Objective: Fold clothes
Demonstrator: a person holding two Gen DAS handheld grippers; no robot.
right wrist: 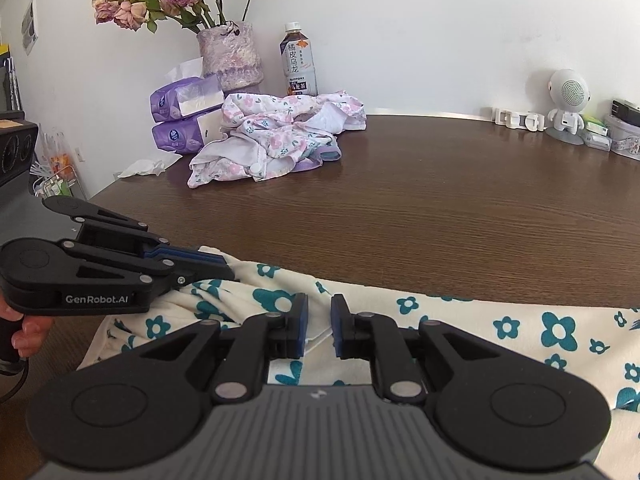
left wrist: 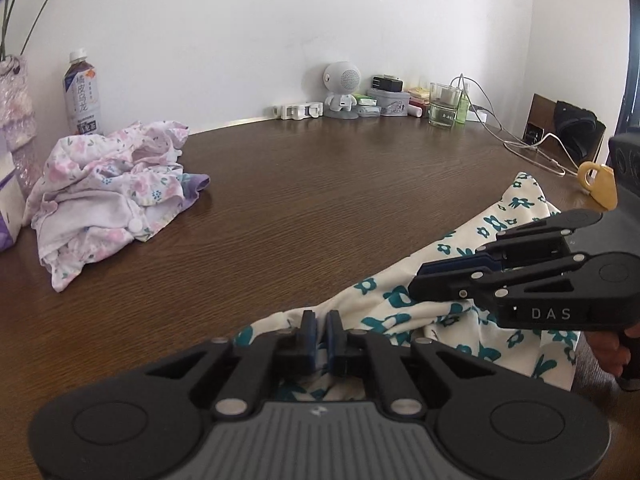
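Note:
A cream garment with teal flowers [right wrist: 460, 320] lies along the near edge of the brown table [right wrist: 400, 208]. My left gripper [left wrist: 321, 330] is shut on a bunched part of it; in the right wrist view the same left gripper [right wrist: 226, 268] pinches gathered fabric at the garment's left end. My right gripper [right wrist: 319, 320] sits just right of it, low over the cloth. Its jaws stand a narrow gap apart, with a hem edge lying between them, unpinched. From the left wrist view, the right gripper [left wrist: 420, 280] hovers over the cloth [left wrist: 400, 300].
A crumpled pink floral garment [right wrist: 276, 140] lies at the table's back left, by tissue packs [right wrist: 184, 116], a vase [right wrist: 232, 52] and a tea bottle [right wrist: 300, 60]. A robot-shaped speaker [right wrist: 566, 100], boxes, a glass [left wrist: 442, 104], cables and a yellow mug [left wrist: 600, 188] line the far side.

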